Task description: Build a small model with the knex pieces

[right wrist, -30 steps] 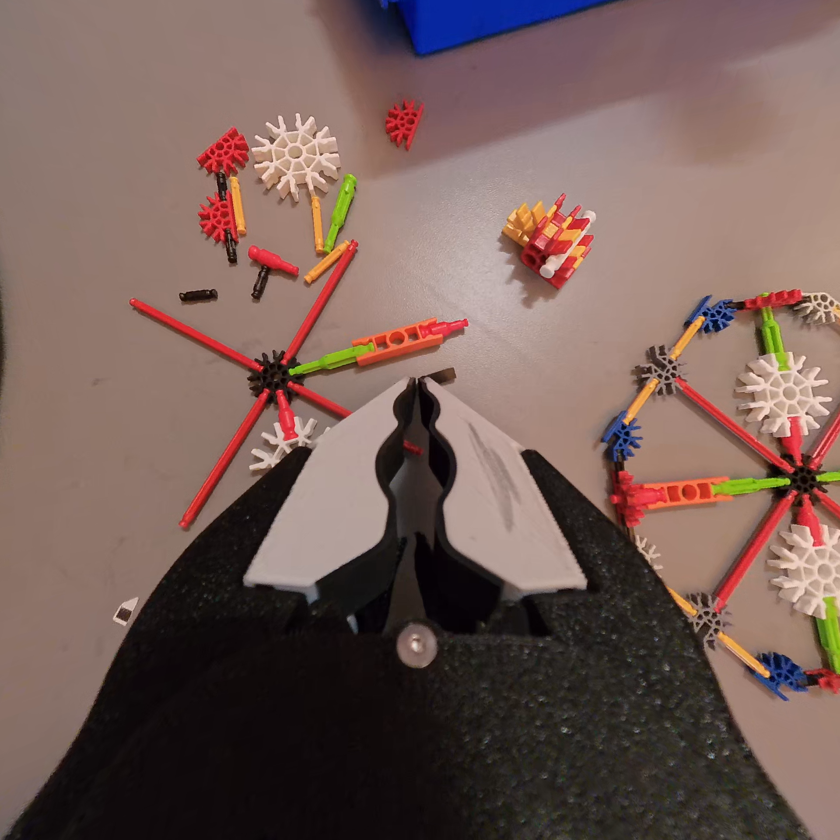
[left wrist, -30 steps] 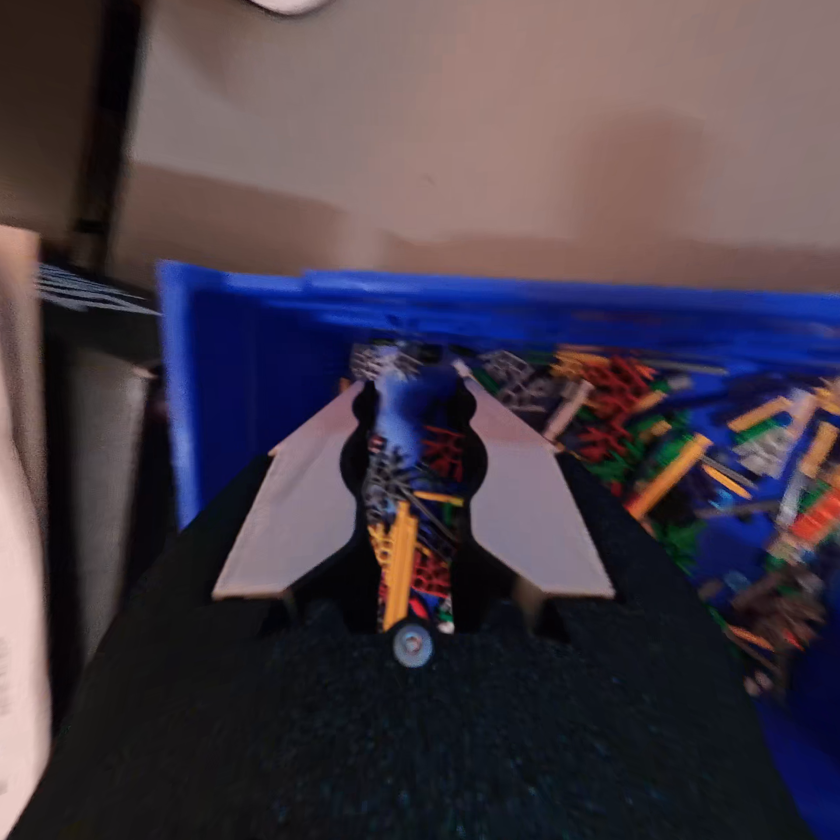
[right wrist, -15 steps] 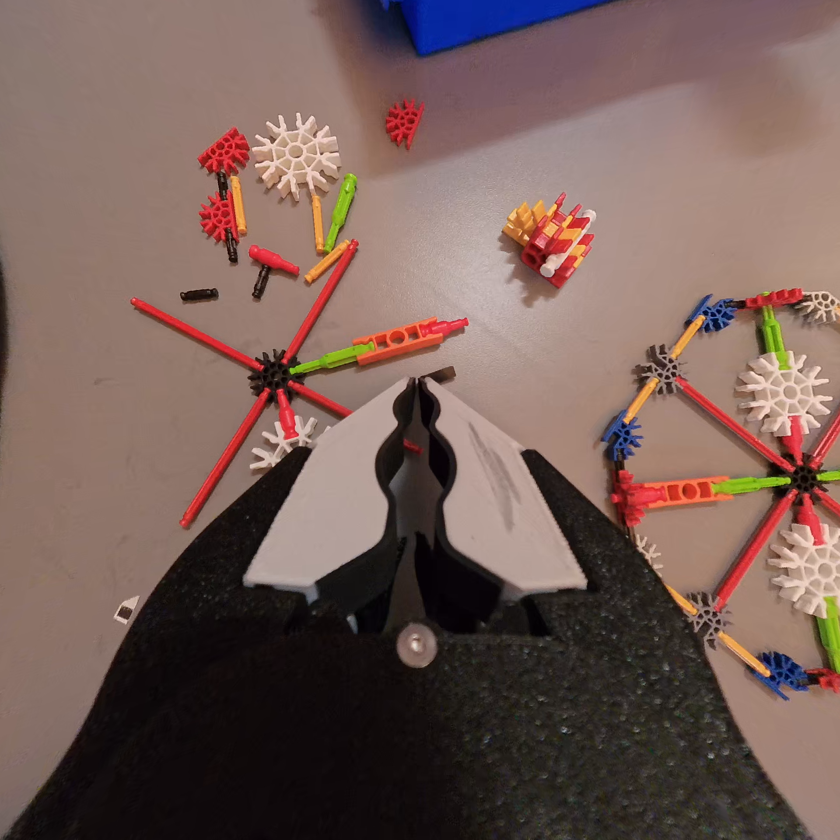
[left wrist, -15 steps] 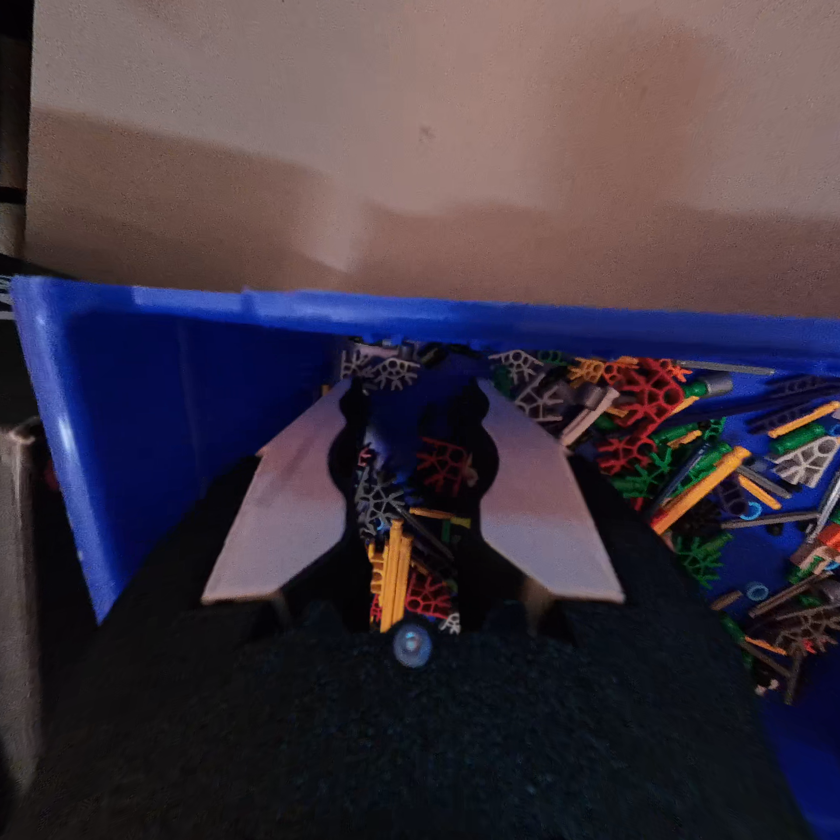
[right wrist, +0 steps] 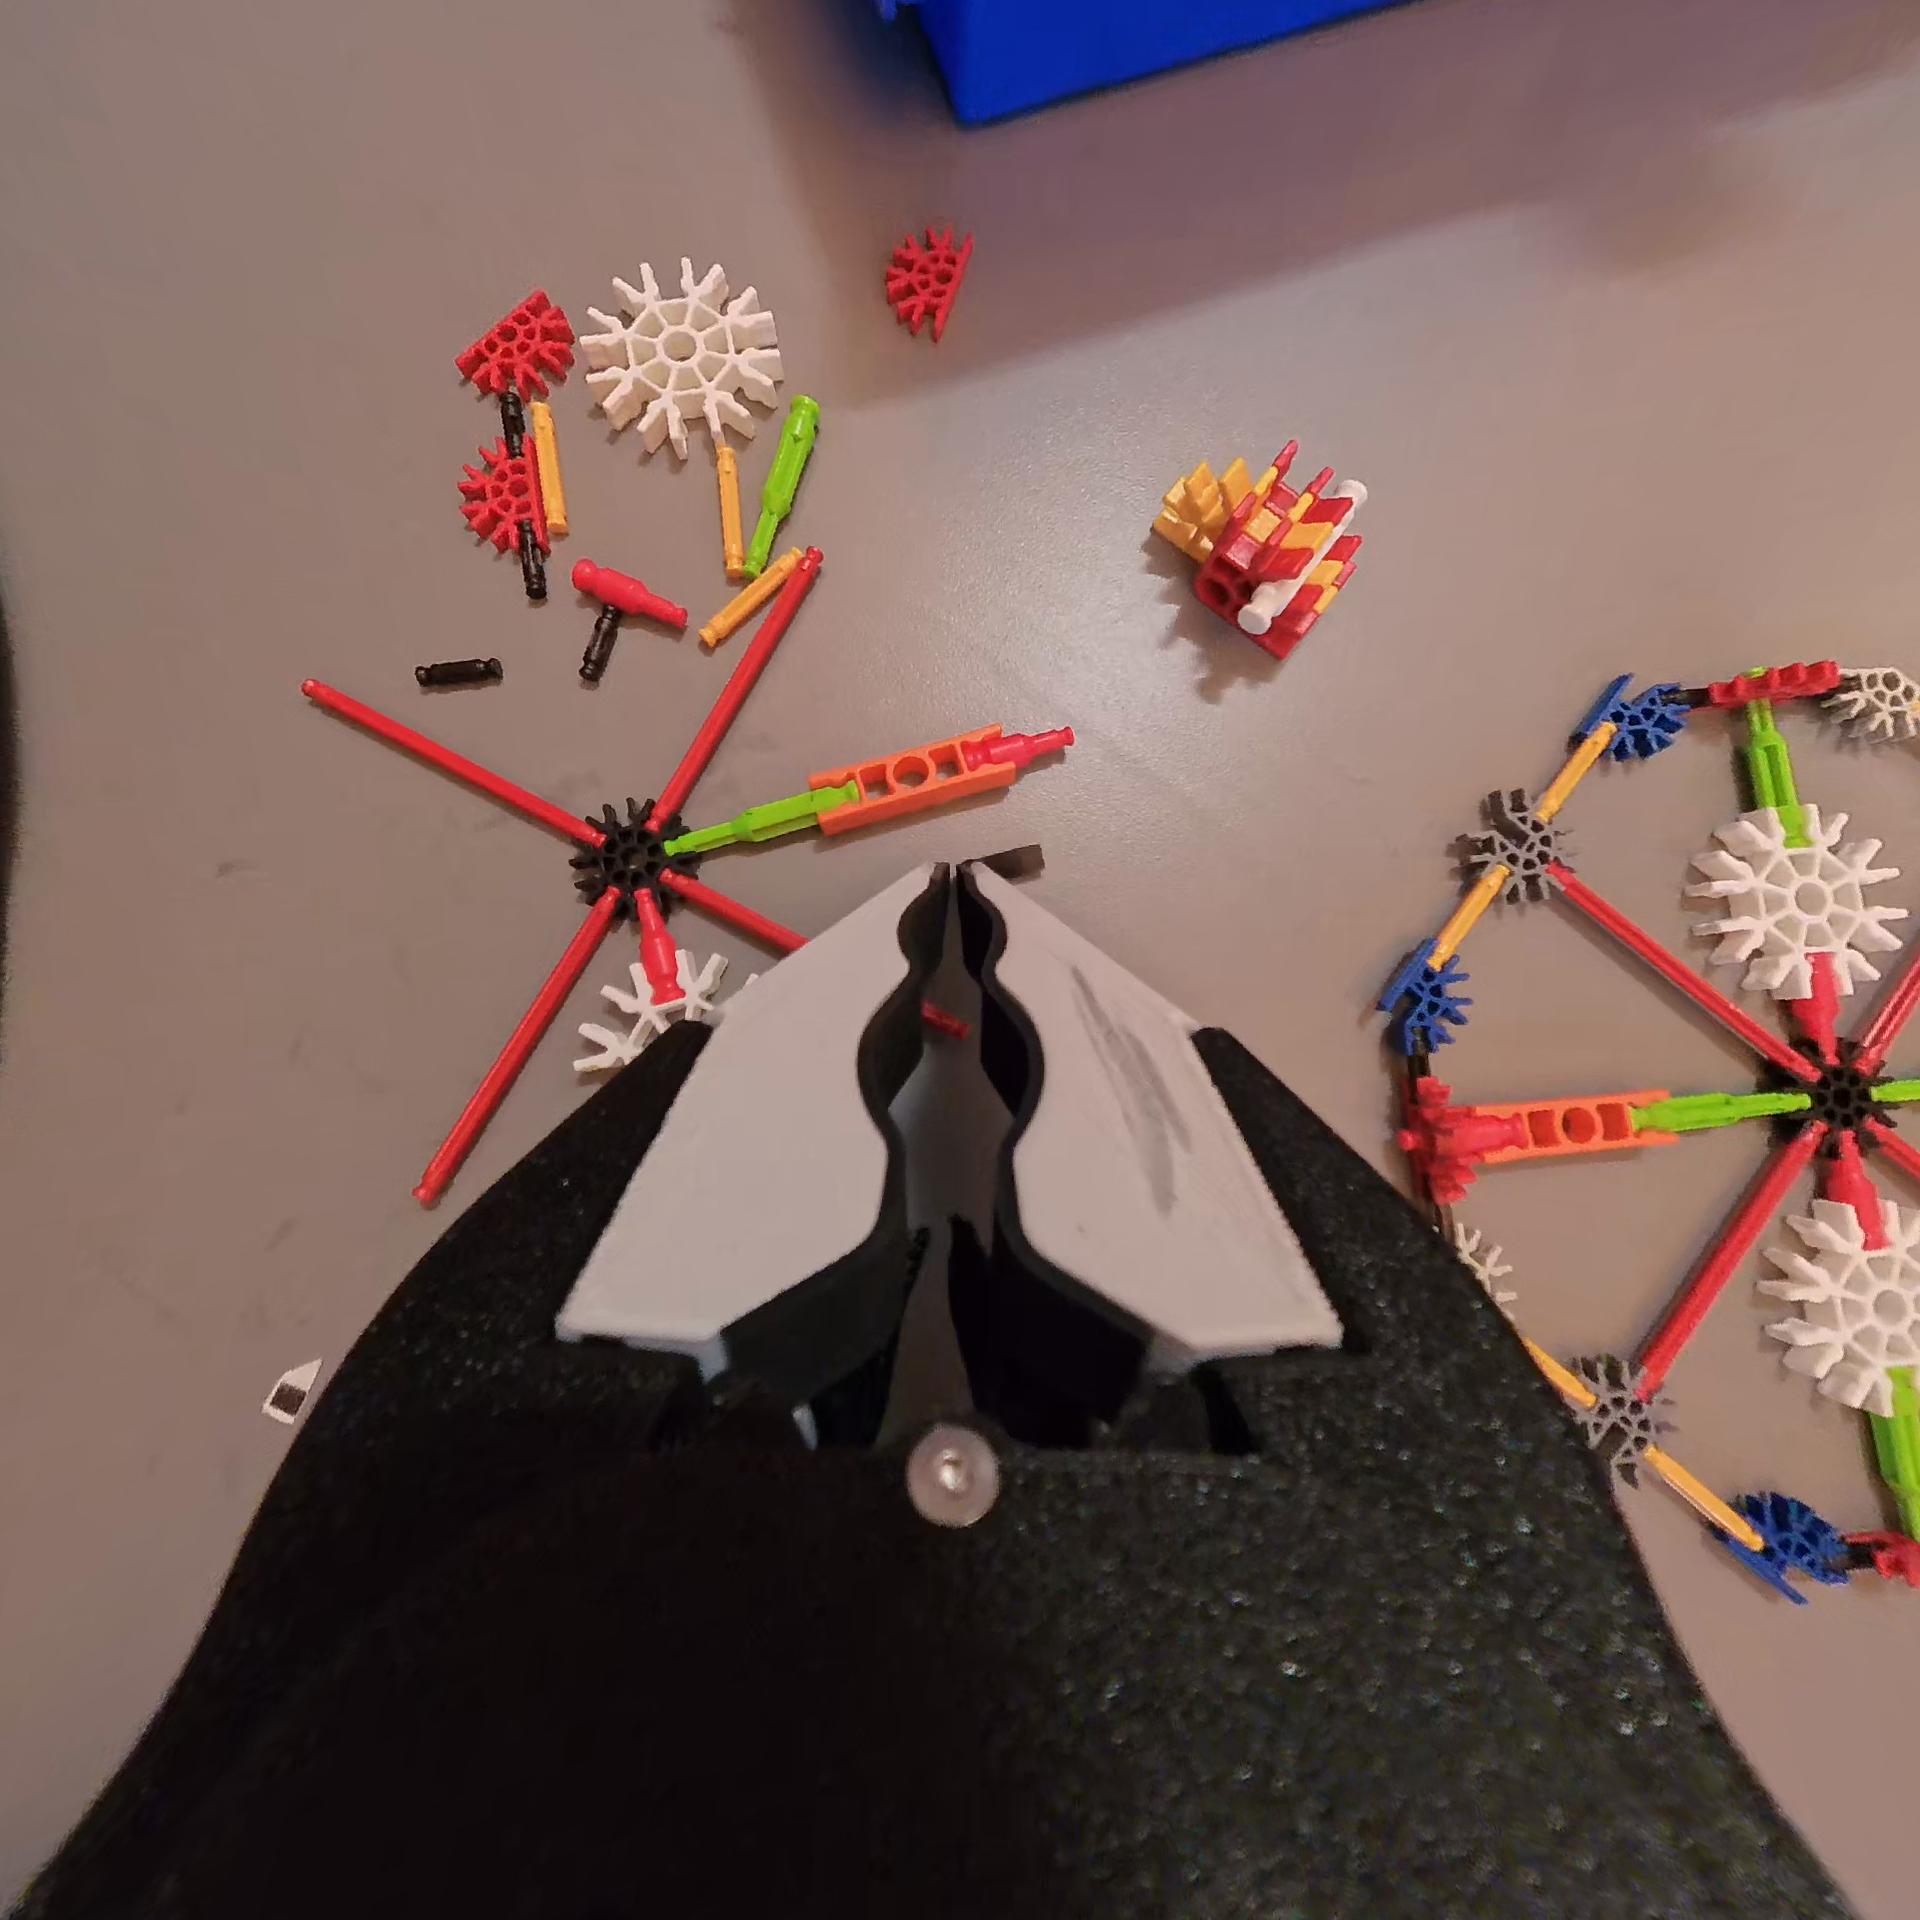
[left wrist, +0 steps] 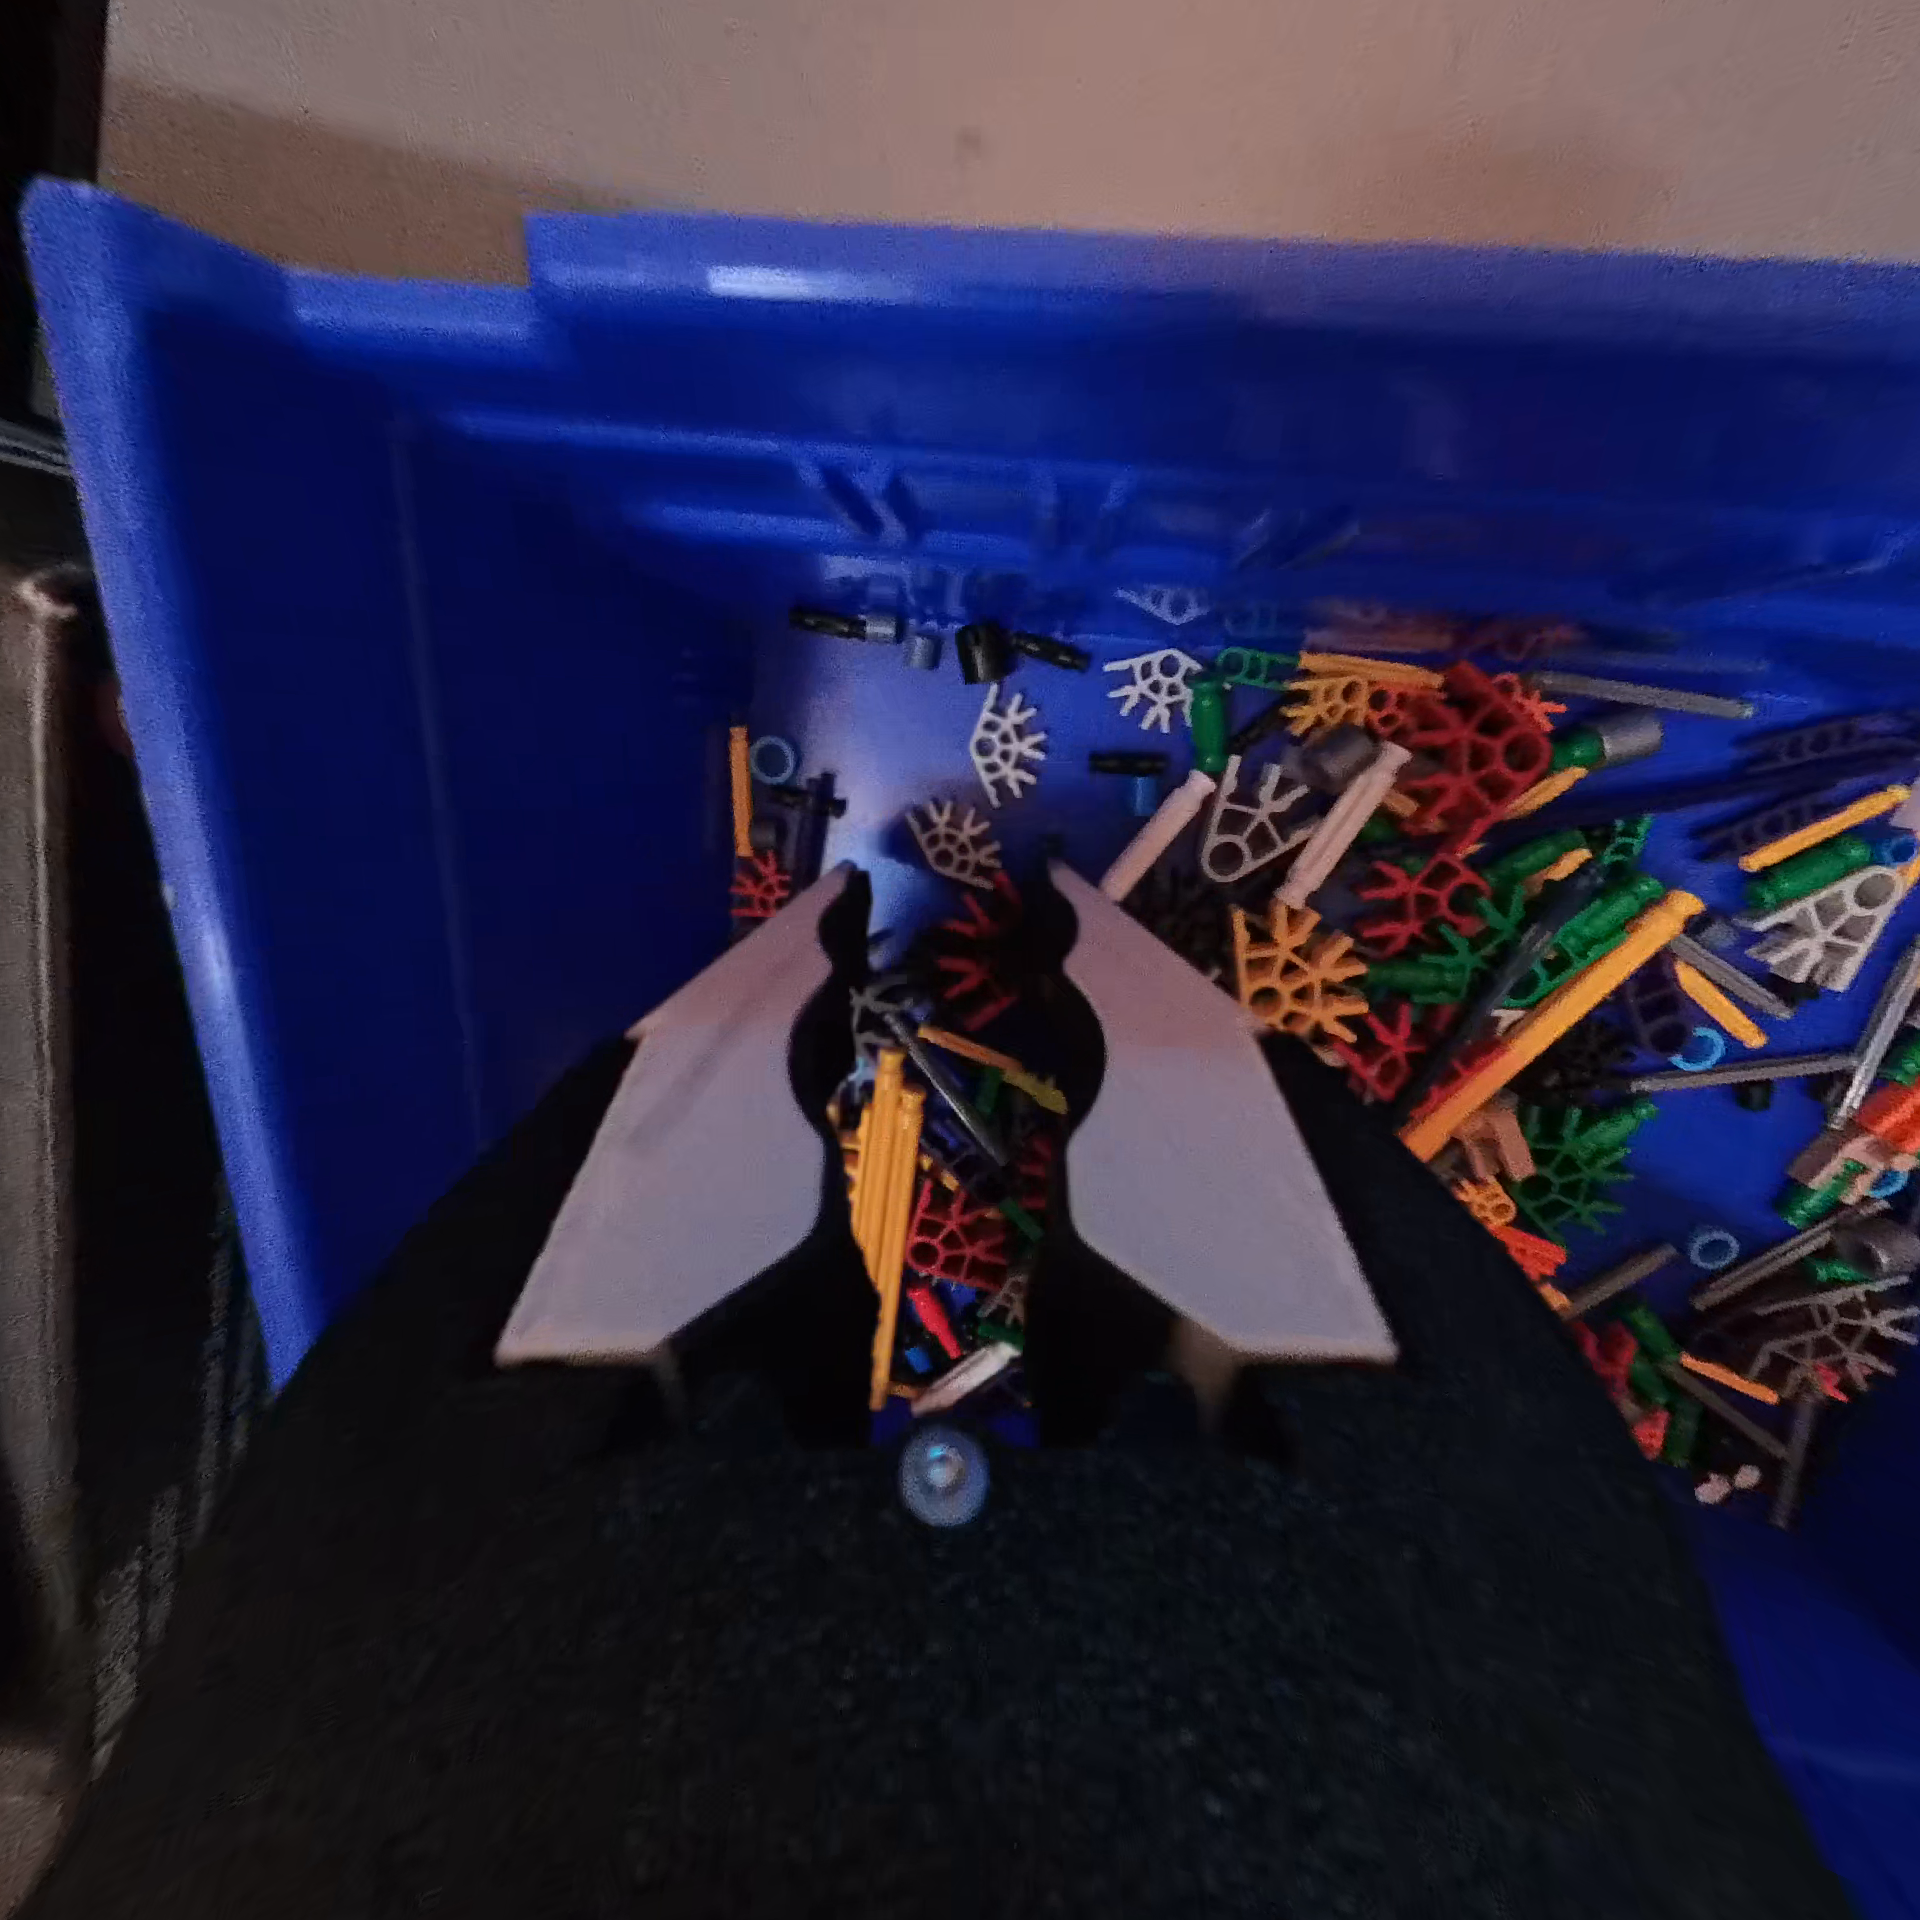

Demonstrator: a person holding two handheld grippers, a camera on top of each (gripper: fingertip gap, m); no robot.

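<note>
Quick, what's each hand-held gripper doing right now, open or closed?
Left hand-held gripper: open, empty, over the blue bin.
Right hand-held gripper: shut, holding nothing visible.

The left wrist view looks forward and down along its own tool (left wrist: 951, 883) into a blue bin (left wrist: 436, 665), from close above the heap of toy parts (left wrist: 1455, 935) that fills the frame from 12 to 4 o'clock; the bin's far wall stands at 12 o'clock.

The right wrist view looks almost straight down along its own tool (right wrist: 953, 871) onto the grey worktop (right wrist: 1351, 312), from somewhat higher up. A spoked piece (right wrist: 623, 857) lies at 10 o'clock and a wheel (right wrist: 1766, 1091) at 3 o'clock.

The views share only the blue bin, whose corner (right wrist: 1101, 52) shows at the right view's 12 o'clock edge.
</note>
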